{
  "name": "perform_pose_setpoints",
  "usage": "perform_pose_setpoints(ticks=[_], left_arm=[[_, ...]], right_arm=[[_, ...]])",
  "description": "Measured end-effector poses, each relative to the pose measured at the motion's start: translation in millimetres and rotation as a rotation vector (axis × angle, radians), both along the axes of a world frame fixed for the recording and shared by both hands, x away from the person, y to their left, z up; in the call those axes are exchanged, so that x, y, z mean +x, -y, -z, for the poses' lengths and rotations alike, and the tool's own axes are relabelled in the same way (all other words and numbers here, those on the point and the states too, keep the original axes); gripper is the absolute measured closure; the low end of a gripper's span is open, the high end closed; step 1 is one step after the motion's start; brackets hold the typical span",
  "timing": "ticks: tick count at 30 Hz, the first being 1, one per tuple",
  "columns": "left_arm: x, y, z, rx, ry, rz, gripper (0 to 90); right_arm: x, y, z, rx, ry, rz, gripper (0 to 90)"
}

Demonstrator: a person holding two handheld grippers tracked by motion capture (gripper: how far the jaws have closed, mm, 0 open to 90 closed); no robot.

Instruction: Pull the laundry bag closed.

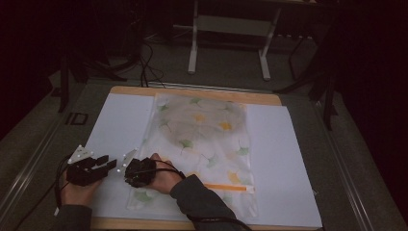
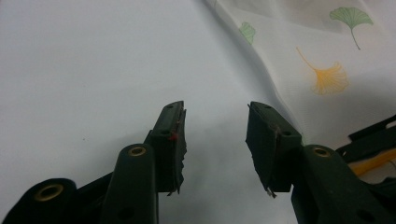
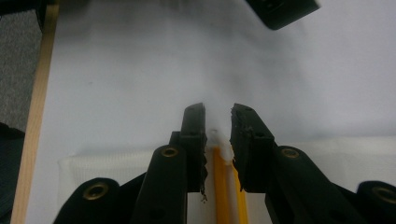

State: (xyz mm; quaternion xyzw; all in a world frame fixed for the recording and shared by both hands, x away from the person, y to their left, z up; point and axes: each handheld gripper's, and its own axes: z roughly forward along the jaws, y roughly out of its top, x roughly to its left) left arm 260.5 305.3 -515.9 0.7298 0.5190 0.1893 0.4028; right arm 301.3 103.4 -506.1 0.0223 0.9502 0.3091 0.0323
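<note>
Fingers of your right gripper stand a narrow gap apart, straddling the white end of the orange zipper strip without pressing on it; nothing is gripped. Your left gripper waits with its jaws wider apart and empty, only the white paper table cover between them.

From the high view, both tools sit near you at about 7 o'clock on the table: the left gripper just off the bag's edge, the right gripper resting over its near left corner, your right forearm crossing in from 6 o'clock. The translucent zip bag printed with green and yellow ginkgo leaves lies flat, running from the near edge toward 12 o'clock, with a pale folded bundle showing faintly inside its far half. Its orange strip appears at roughly 5 o'clock. Beyond, at 12 o'clock, white metal table legs stand on the dim grey floor.

The work seems to be closing or opening the bag's seal at this corner. Risks from here: the slim strip end could slip sideways out of the narrow gap if you close off centre, leaving you pinching loose film. Pulling along the zipper with the left gripper idle would likely drag the whole light bag across the smooth paper, and your forearm resting over the bag could bunch it.
</note>
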Motion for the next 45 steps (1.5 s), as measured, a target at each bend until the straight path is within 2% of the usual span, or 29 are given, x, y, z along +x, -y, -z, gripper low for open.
perform_pose_setpoints(ticks=[11,15,19,33,45], left_arm=[[-0.3,0.0,-0.2,-0.002,0.002,-0.002,57.3],[-0.6,-1.2,-0.3,-0.003,0.002,-0.004,57.3],[-1.0,-1.2,-0.6,-0.005,0.007,-0.007,57.3],[-1.8,-2.4,-1.0,0.000,0.009,-0.012,57.3],[-2.5,-3.0,-1.0,0.001,0.012,-0.020,57.3]], right_arm=[[4.0,-14.3,11.3,-0.072,-0.013,0.025,74.2],[6.5,-16.9,11.0,-0.080,-0.027,0.045,79.5],[6.3,-18.6,10.4,-0.088,-0.016,0.058,83.2],[2.2,-13.5,-3.0,-0.023,0.012,0.047,83.3],[-2.1,13.0,-8.3,0.006,0.028,0.055,82.0]])
